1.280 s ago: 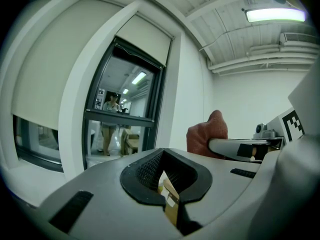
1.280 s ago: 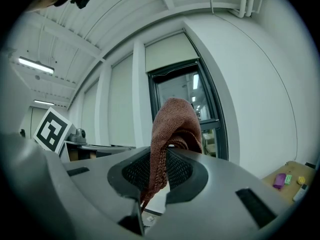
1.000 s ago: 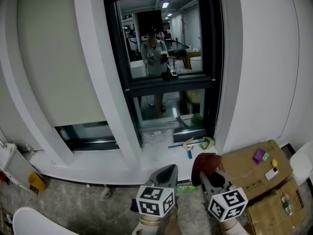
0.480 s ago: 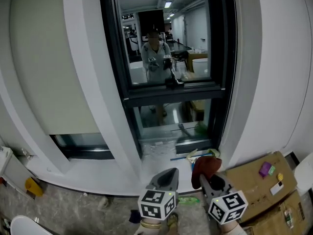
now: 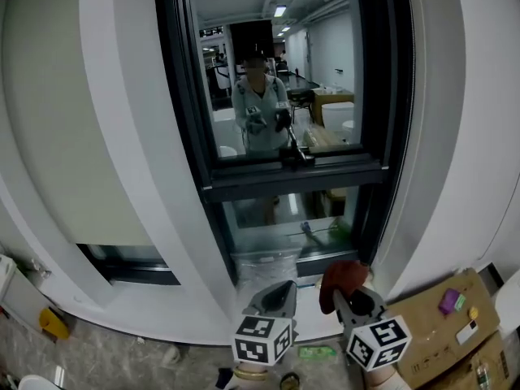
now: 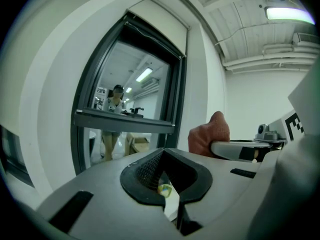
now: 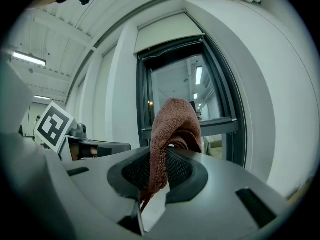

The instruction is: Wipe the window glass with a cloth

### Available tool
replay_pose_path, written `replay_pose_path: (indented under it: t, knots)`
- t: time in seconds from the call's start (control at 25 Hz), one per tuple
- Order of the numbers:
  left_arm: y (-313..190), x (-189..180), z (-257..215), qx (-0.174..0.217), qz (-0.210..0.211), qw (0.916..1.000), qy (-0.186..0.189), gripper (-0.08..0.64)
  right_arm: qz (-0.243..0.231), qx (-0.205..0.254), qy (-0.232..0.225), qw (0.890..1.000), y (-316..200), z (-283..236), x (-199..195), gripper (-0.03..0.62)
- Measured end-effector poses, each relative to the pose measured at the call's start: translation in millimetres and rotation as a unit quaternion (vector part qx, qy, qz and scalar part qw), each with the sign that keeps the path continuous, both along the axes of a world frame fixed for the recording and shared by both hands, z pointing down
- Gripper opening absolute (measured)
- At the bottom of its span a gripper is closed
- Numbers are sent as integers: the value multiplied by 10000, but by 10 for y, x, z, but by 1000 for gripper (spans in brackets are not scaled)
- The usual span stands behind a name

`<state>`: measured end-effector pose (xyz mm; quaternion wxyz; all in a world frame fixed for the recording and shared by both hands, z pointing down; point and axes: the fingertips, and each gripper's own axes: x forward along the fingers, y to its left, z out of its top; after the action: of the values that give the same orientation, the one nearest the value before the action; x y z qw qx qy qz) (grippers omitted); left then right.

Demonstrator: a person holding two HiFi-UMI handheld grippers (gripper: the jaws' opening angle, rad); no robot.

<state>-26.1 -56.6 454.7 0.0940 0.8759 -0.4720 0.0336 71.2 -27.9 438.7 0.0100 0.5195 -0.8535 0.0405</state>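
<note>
The window glass (image 5: 276, 88) filled more of our head view than a second before, as we had drawn nearer. Only the left gripper view showed our left gripper (image 6: 162, 176) closed and empty. Only the right gripper view showed our right gripper (image 7: 155, 171) clamped on the brown cloth (image 7: 172, 124), held low and off the glass.

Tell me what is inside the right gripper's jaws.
A reddish-brown cloth is pinched inside the right gripper, bulging up past the jaws. The portion clamped between the pads is covered.
</note>
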Motion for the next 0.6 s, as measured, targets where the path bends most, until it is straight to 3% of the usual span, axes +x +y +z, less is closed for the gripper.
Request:
replay_pose_path:
  t: [0.6]
  knots:
    - [-1423, -348, -129, 63, -96, 9999, -54, 5, -184, 316, 132, 9992, -1440, -312, -423, 57]
